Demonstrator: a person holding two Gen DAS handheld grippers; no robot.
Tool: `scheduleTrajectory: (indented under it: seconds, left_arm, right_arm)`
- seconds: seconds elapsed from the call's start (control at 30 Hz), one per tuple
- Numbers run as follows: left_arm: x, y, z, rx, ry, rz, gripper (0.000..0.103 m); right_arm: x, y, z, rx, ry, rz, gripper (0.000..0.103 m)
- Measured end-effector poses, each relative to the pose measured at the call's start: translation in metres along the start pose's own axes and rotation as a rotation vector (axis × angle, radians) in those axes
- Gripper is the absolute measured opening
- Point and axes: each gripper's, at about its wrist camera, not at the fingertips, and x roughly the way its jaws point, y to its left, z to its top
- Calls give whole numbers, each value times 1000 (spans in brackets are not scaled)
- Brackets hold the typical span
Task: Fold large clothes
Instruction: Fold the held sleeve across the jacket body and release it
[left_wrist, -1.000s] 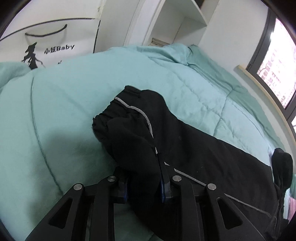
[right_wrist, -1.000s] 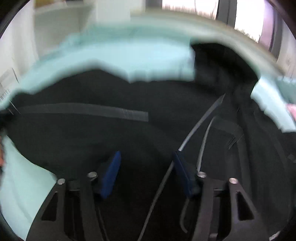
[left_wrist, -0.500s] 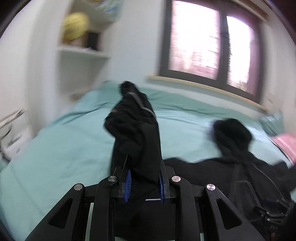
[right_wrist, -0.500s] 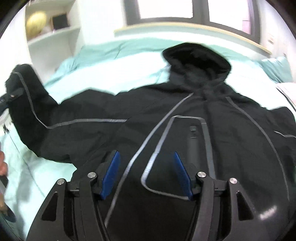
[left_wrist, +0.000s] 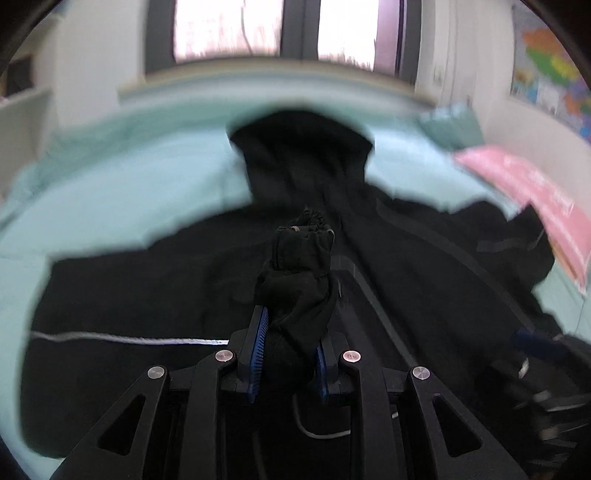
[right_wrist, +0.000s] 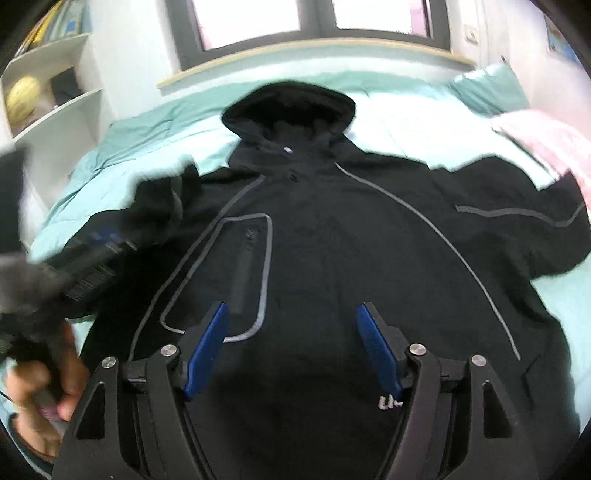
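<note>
Sleeve cuff (left_wrist: 295, 295) over jacket (right_wrist: 332, 221) chest

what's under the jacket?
A teal quilt shows around the jacket on all visible sides, so it lies on that. A pink item sits by the right sleeve. Anything beneath the black fabric is hidden.

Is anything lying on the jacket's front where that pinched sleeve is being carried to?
Nothing visible does. The left gripper pinches the sleeve cuff over the black jacket, whose chest lies bare. The right gripper hovers open above the lower front, not touching. The pink item lies off to the side.
</note>
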Motion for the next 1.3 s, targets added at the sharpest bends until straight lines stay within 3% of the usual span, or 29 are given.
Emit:
scheduleTrajectory:
  seconds: [0.07,0.13,0.17,0.2,0.27,0.37,0.43,0.63,0.73,0.83,0.87,0.9,0.93,1.03,1.2,1.3]
  left_arm:
    - [26,2,-11,-16,90,-14,27]
    - [31,8,-18,-42,111,-45,28]
    - [26,10,-18,-53,101,-61,32]
    - [21,7,-19,-70,96,-96,45]
    - [9,14,-15,-123,89,-213,59]
    - [-13,25,-15,-196,75,-406,61]
    - [-33,30,-15,-215,55,-445,61]
    - [-89,54,-21,-197,-41,-355,61]
    - [-106,72,-29,-187,-50,-223,61]
    - [-115,92,-36,-213,-68,-152,61]
    - [-116,99,-38,-227,-67,-142,61]
    - [-115,105,-38,-241,-62,-125,61]
    - [-113,110,-40,-256,-58,-103,61]
    - [-113,122,-43,-291,-55,-38,61]
    - [-117,130,-30,-341,-104,-25,61]
    - [-113,116,-14,-321,-131,43,61]
  right_arm:
    - [6,-6,-1,8,27,-5,74]
    - [10,-12,-3,15,46,6,74]
    - [11,-13,-3,14,53,12,74]
    - [13,-12,-3,12,58,17,74]
    - [15,-9,1,6,67,44,74]
    - [13,-3,8,-4,62,84,74]
    - [14,2,14,-14,60,98,75]
    - [57,37,37,-47,150,254,76]
    - [83,57,47,-23,188,300,76]
    - [114,65,49,37,257,297,75]
    - [123,67,49,52,284,324,71]
    - [129,70,48,54,297,360,49]
    - [128,73,48,43,282,363,38]
    - [104,76,53,-18,172,342,30]
    - [45,57,79,-79,1,262,29]
    - [12,28,99,-108,-88,183,29]
